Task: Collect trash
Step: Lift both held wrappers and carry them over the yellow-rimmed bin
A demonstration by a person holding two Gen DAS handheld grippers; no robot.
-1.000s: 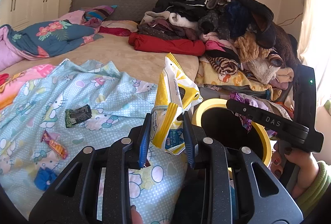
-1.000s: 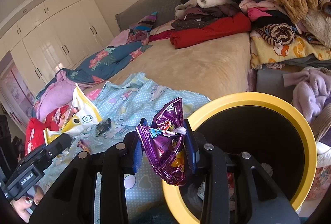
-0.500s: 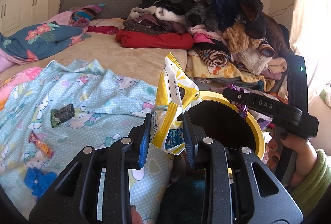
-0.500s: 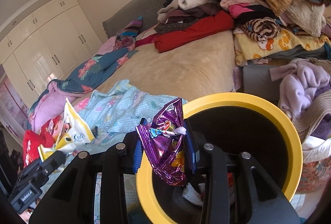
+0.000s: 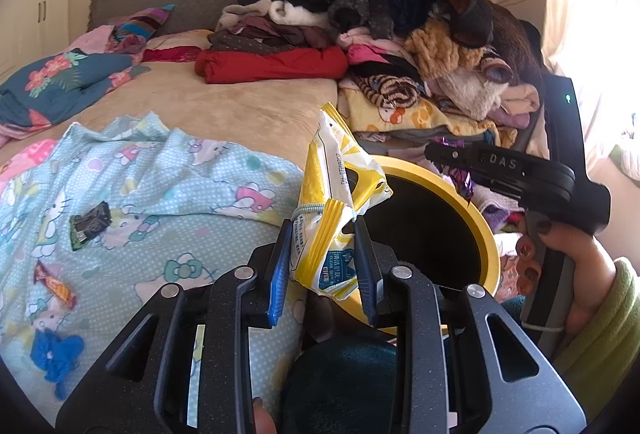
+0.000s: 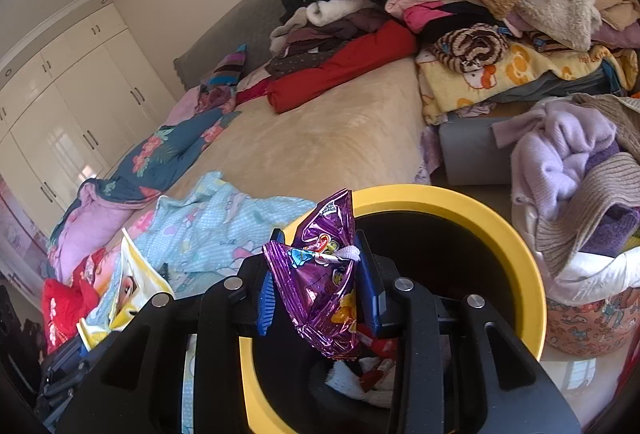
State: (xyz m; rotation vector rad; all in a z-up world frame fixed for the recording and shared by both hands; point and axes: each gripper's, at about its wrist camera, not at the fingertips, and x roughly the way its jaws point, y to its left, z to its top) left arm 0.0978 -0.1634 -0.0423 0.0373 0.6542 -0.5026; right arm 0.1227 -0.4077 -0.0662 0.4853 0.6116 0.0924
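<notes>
My left gripper is shut on a yellow and white wrapper, held at the near left rim of the yellow-rimmed black bin. My right gripper is shut on a crumpled purple foil snack bag, which hangs over the bin's opening. White and red scraps lie at the bin's bottom. In the left wrist view the right gripper's body reaches over the bin's far side, held by a hand. On the blue cartoon blanket lie a dark wrapper, an orange candy wrapper and a blue scrap.
A tall pile of clothes covers the bed's right side behind the bin. A folded red garment lies on the tan sheet. A basket with purple and beige knitwear stands right of the bin. White wardrobes line the far left wall.
Both grippers have moved right toward the bin, each still holding its wrapper. The purple bag now hangs over the bin's opening, and the yellow wrapper has reached the rim.
</notes>
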